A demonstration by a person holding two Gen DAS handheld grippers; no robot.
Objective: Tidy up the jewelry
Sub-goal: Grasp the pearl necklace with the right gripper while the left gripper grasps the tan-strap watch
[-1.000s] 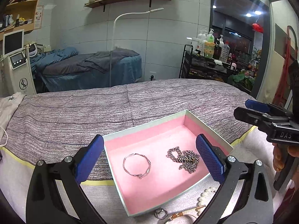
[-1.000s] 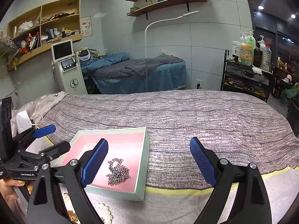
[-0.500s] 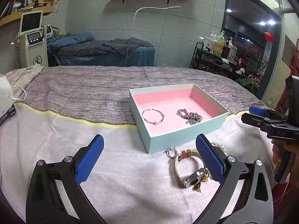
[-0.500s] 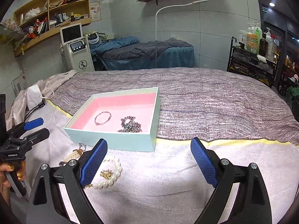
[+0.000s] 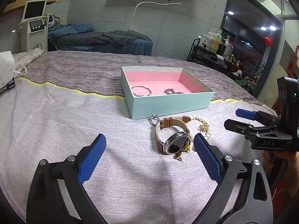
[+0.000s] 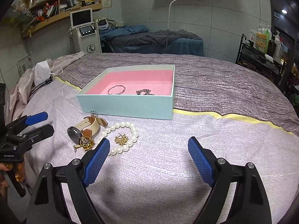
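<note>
Chain [image 5: 172, 91] half hidden behind box wall [image 5: 168, 105]

The box [image 6: 129, 108] is pale mint outside and pink inside. The pearl bracelet [image 6: 122, 130] is white, the watch [image 5: 174, 140] strap tan and cream. The bed cover [image 6: 233, 93] is streaked grey-purple with a yellow stripe.

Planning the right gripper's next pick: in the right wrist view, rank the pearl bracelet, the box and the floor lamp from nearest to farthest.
1. pearl bracelet, by the right gripper, at its left finger.
2. box, farther back on the bed.
3. floor lamp, by the far wall.
</note>
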